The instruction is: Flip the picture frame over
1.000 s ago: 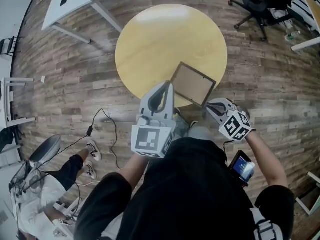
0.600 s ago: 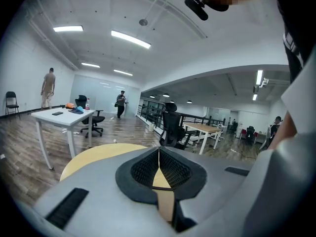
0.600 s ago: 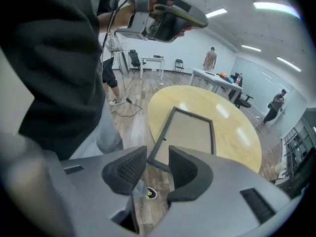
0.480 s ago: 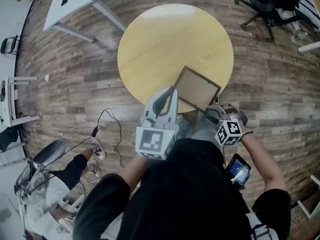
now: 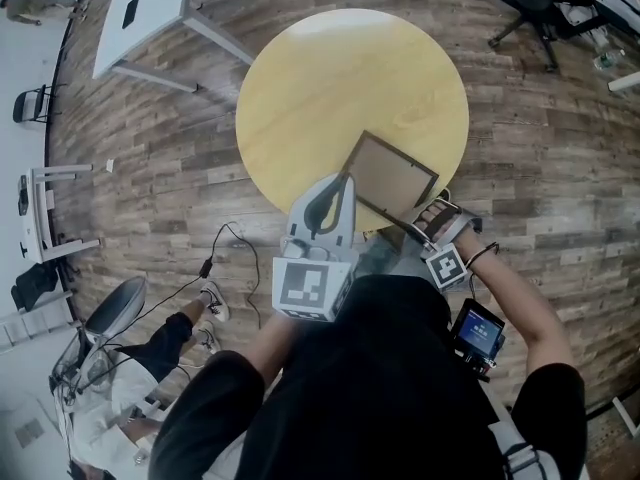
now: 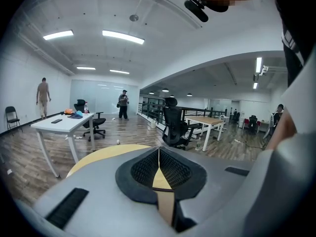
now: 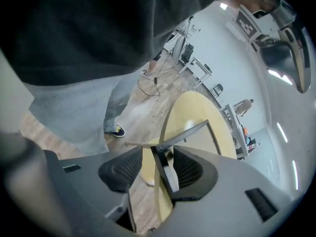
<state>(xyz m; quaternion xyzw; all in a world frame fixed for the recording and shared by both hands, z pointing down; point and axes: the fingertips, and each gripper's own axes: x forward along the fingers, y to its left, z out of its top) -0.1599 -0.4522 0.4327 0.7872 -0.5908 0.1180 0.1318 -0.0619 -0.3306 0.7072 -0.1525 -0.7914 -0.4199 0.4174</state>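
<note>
Position of picture frame (image 5: 388, 175): it lies flat at the near rim of the round yellow counter (image 5: 330, 78), turned diamond-wise. Its nearest corner pokes out past the rim, over the wooden floor (image 5: 560, 168).

Face showing: a plain brown panel inside a dark border is uppermost. I cannot tell whether that is the front or the backing board.

Right hand-held gripper (image 7: 158, 159): it sits low at the counter's near edge, angled downward. Its jaws have just been opening and now stand wide apart. The overhanging corner of the frame is between them, close to one pad with a clear gap at the other, so nothing is pinched yet.

Left hand-held gripper (image 6: 159, 154): its jaws are pressed together with nothing between them. In the head view its tip lies just beside the frame's near-left corner. Whether it touches the frame cannot be made out.

Done so far: as I judge it, only the approach. The frame is at the rim with a corner free to grab, and one tool is placed around that corner.

Left to do: probably the whole flip. That means closing on the corner, lifting that side, turning the frame over and laying it back down on the counter.
</note>
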